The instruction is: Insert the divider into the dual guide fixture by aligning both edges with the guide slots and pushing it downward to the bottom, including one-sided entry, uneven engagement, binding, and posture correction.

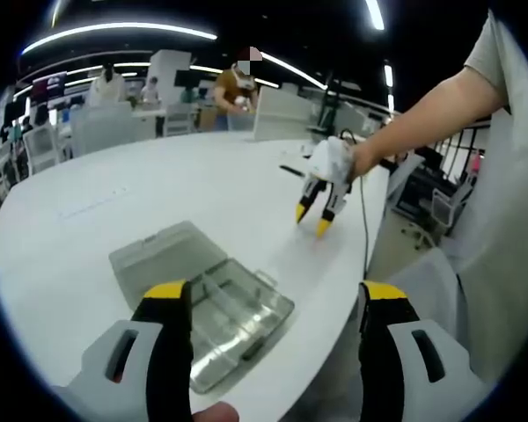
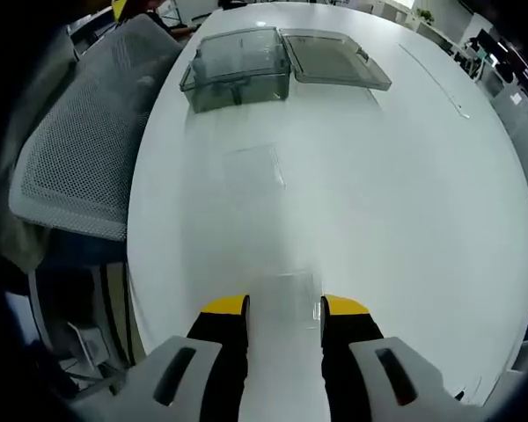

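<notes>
Left tool [image 1: 277,330] is spread wide with nothing between its jaws, poised over the near edge of the white worktop [image 1: 141,185], just above the clear plastic box [image 1: 233,321] that serves as the guide fixture; its hinged lid [image 1: 163,259] lies open flat on the far-left side. Right tool [image 2: 284,325] sits low over the worktop, well apart from the box, jaws close together with a clear divider [image 2: 286,290] between the tips, so it looks gripped, though the transparent sheet is hard to make out. A second clear sheet [image 2: 255,167] lies flat on the worktop between the right tool and the box. In the left gripper view the right tool shows far right, tips down by the worktop edge. Judgement: pickup stage, insertion not started. Risks: the thin clear sheet could slip or tilt in the jaws during the carry; edges and slots are both transparent, so one side may enter first and jam; the box is unheld and could slide toward the near edge under a downward push unless the left tool steadies it.
</notes>
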`<state>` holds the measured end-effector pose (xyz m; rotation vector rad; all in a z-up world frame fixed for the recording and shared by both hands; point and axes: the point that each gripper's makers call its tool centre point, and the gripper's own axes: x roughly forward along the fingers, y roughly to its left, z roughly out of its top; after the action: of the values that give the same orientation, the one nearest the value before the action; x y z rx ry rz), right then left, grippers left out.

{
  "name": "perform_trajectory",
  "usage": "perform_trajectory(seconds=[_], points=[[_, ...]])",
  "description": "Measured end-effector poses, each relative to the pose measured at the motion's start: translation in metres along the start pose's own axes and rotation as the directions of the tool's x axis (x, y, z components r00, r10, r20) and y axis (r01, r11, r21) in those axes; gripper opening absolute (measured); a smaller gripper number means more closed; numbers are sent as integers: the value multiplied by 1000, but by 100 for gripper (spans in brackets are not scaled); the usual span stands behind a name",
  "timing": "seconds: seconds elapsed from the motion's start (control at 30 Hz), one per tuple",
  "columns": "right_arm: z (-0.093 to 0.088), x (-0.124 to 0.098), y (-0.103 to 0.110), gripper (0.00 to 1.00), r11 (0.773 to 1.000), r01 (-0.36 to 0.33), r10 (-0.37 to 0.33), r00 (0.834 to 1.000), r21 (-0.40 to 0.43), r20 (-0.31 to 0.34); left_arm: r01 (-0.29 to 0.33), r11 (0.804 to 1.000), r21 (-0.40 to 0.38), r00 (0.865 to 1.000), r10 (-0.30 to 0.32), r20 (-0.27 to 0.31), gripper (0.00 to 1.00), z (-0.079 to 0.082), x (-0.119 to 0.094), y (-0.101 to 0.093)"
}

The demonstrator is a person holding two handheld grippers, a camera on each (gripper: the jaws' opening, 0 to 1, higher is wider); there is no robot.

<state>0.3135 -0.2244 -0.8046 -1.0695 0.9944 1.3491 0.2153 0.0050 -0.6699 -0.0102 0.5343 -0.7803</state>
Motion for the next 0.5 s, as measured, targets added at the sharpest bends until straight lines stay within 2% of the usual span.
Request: perform_trajectory(seconds=[0.5], points=[[27, -9, 16, 27, 999, 15, -14, 1000, -49, 21, 21, 1000, -10, 1000, -21, 10, 73, 5, 6, -5]])
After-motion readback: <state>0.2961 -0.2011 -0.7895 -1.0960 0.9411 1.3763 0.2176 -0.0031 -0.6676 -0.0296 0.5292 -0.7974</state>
